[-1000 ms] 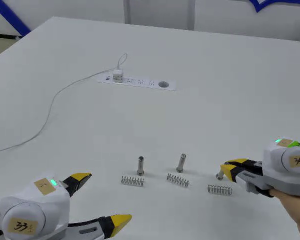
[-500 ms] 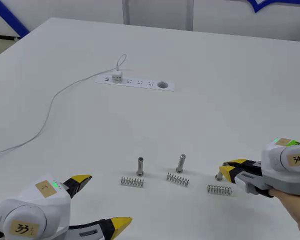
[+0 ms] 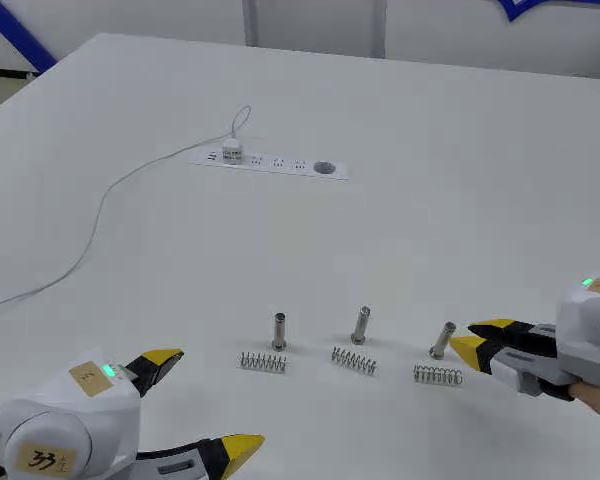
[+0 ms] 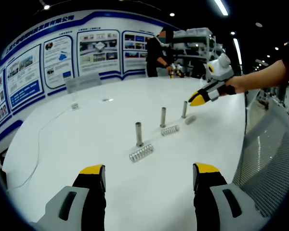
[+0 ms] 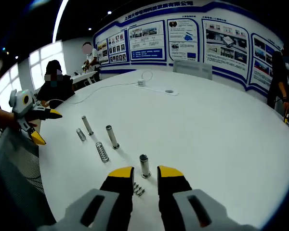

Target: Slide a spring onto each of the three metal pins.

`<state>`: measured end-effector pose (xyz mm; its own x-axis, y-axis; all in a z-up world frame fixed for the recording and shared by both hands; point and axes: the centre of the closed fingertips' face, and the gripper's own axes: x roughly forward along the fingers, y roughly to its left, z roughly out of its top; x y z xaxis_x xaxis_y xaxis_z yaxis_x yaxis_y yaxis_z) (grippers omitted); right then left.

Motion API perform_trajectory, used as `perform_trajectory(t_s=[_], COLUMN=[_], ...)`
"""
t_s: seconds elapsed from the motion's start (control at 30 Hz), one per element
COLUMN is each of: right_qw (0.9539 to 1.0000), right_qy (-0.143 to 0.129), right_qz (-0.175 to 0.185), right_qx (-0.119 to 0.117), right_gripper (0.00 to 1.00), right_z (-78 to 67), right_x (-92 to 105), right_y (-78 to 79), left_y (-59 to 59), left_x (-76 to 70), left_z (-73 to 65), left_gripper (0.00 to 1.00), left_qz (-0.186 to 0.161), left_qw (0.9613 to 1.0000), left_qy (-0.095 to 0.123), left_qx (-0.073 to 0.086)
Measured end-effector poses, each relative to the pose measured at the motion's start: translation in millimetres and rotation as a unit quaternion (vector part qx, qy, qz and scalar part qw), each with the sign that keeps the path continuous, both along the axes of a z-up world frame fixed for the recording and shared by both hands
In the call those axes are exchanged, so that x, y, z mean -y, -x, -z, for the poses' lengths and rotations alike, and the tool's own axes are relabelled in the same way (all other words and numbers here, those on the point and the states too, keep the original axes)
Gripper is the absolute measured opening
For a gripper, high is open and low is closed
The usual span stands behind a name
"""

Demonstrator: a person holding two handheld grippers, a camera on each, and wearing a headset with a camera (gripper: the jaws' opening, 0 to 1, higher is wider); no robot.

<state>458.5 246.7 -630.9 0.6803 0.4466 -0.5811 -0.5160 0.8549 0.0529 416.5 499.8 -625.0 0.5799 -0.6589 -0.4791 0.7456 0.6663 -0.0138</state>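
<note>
Head view: three metal pins (image 3: pixel 361 323) upright on white table (image 3: pixel 380 230), a spring (image 3: pixel 354 360) lying before each, none threaded. Right gripper (image 3: pixel 478 338) narrowly parted, empty, beside rightmost spring (image 3: pixel 438 375), apparently lined up to grasp. Left gripper (image 3: pixel 203 400) spread wide, empty.

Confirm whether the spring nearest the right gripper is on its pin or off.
Off. The spring lies on its side on the table beside the pin, which stands bare.
</note>
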Motion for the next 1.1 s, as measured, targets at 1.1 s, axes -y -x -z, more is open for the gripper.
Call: perform_trajectory(t_s=[1.1], right_qw=[0.9804], right_qy=[0.057], right_qz=[-0.176], right_qx=[-0.067], right_gripper=[0.16], right_z=[46.4], right_x=[-20.1], right_y=[25.8], left_y=[5.3], left_x=[0.7], left_z=[11.3], left_gripper=[0.76], left_qz=[0.01], left_qw=[0.9996], left_qy=[-0.023], left_qx=[-0.015])
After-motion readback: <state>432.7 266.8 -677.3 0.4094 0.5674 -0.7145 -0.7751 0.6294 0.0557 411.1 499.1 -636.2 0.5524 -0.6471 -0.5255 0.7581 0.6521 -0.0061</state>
